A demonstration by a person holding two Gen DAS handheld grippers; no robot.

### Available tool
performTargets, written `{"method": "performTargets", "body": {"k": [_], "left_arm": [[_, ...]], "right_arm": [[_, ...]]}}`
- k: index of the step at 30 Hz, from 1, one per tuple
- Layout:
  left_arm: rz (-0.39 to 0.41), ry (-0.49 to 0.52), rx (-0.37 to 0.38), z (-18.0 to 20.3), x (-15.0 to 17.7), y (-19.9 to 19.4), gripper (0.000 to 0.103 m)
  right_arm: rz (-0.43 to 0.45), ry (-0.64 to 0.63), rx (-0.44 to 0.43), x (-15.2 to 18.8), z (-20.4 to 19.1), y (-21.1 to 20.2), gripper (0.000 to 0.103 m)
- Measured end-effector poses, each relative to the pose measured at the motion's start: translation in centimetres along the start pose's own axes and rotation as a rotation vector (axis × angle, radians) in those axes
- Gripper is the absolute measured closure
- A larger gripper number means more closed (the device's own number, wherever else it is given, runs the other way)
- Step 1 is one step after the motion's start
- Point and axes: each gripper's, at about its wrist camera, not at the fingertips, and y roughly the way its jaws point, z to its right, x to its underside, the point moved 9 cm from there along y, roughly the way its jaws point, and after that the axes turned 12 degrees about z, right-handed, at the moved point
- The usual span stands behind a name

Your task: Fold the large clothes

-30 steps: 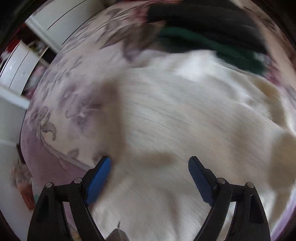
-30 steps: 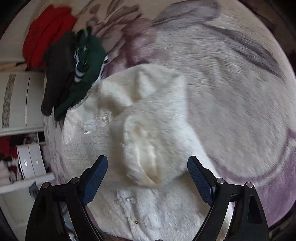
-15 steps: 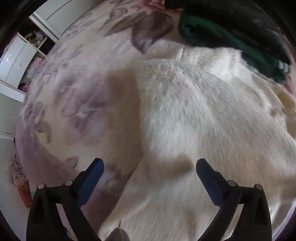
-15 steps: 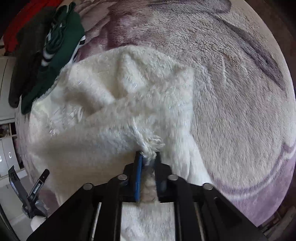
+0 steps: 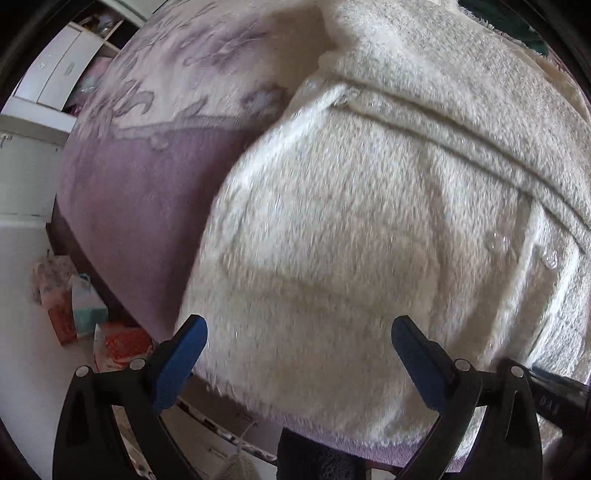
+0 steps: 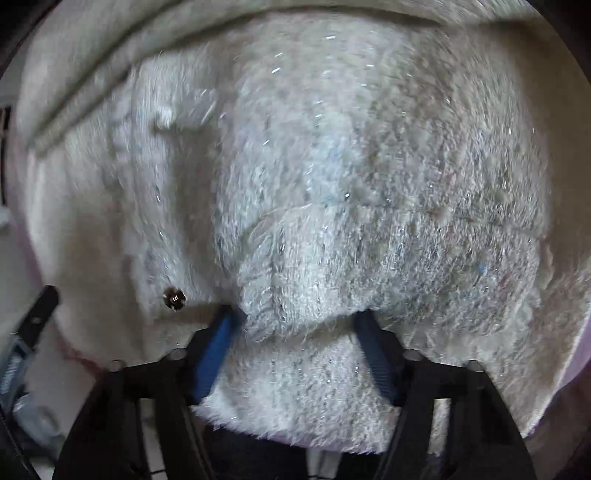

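Observation:
A white fuzzy garment [image 5: 369,221] lies spread on a purple flowered blanket [image 5: 140,192], its hem near the bed's edge. My left gripper [image 5: 295,347] hangs open and wide just above that hem, with nothing pinched. In the right wrist view the garment [image 6: 332,166] fills the picture. My right gripper [image 6: 295,332] has a thick fold of it bunched between its blue pads, and its jaws are closing on the fold. A small dark stud [image 6: 174,298] sits on the fabric to the left of the pads. Clear beads [image 5: 546,258] show on the garment's front.
Past the bed's edge the floor holds boxes and bags [image 5: 81,314]. White cabinets [image 5: 62,74] stand at the upper left. Dark green clothing [image 5: 524,33] peeks in at the top right. The other gripper's black frame [image 5: 554,391] is close at the lower right.
My right gripper went from open to shut on a fold of the white garment and carried it across it. My left gripper slid toward the bed's near edge, jaws a little wider.

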Motion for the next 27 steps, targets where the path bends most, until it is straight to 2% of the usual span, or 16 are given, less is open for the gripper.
{"method": "performTargets", "body": {"k": [1,4,5,7,9,11,14,15,16,19,21,23,25,26,27], "left_arm": [[0.002,-0.006,-0.005,0.2,0.4,-0.3,0.000],[0.002,-0.001,-0.009,0.8,1.1,-0.9,0.000],[0.003,0.000,-0.007,1.2,1.0,-1.3,0.000],[0.029,0.002,-0.006,2.0,0.1,-2.8,0.000],[0.076,0.007,-0.003,2.1,-1.8,-3.9,0.000],[0.130,0.026,-0.002,3.1,-4.5,-4.8,0.000],[0.182,0.044,-0.024,5.5,-8.8,-5.1,0.000],[0.188,0.046,-0.038,6.0,-9.8,-4.8,0.000],[0.193,0.050,-0.045,6.4,-10.5,-4.6,0.000],[0.173,0.076,-0.082,7.0,-11.1,-3.3,0.000],[0.146,0.095,-0.089,6.5,-10.2,-1.9,0.000],[0.095,0.130,-0.095,5.9,-8.0,-0.2,0.000],[0.045,0.147,-0.097,5.0,-6.2,0.7,0.000],[0.025,0.149,-0.095,4.4,-5.4,1.1,0.000],[0.009,0.149,-0.094,3.8,-4.7,1.5,0.000]], "right_arm": [[-0.021,-0.024,-0.038,0.9,-1.0,-0.6,0.094],[-0.082,-0.132,-0.052,3.3,-1.9,-0.9,0.097],[-0.112,-0.118,-0.074,3.6,-1.5,-0.9,0.097],[-0.141,-0.004,-0.187,2.3,-0.1,-2.7,0.097],[-0.085,0.090,-0.277,-1.4,2.2,-6.7,0.096],[0.014,0.137,-0.308,-6.2,4.8,-11.3,0.094],[0.140,0.187,-0.333,-12.5,7.2,-16.7,0.071],[0.165,0.188,-0.330,-13.8,7.6,-17.7,0.060],[0.187,0.181,-0.313,-14.8,7.9,-18.4,0.055],[0.160,0.167,-0.290,-13.4,7.2,-16.9,0.054],[0.084,0.197,-0.299,-12.2,4.9,-14.0,0.054],[0.008,0.213,-0.271,-10.1,3.3,-9.7,0.054],[-0.036,0.172,-0.160,-8.3,2.2,-6.2,0.054],[-0.035,0.149,-0.124,-8.7,1.6,-5.0,0.054],[0.014,0.123,-0.049,-8.7,1.6,-4.4,0.065]]}}
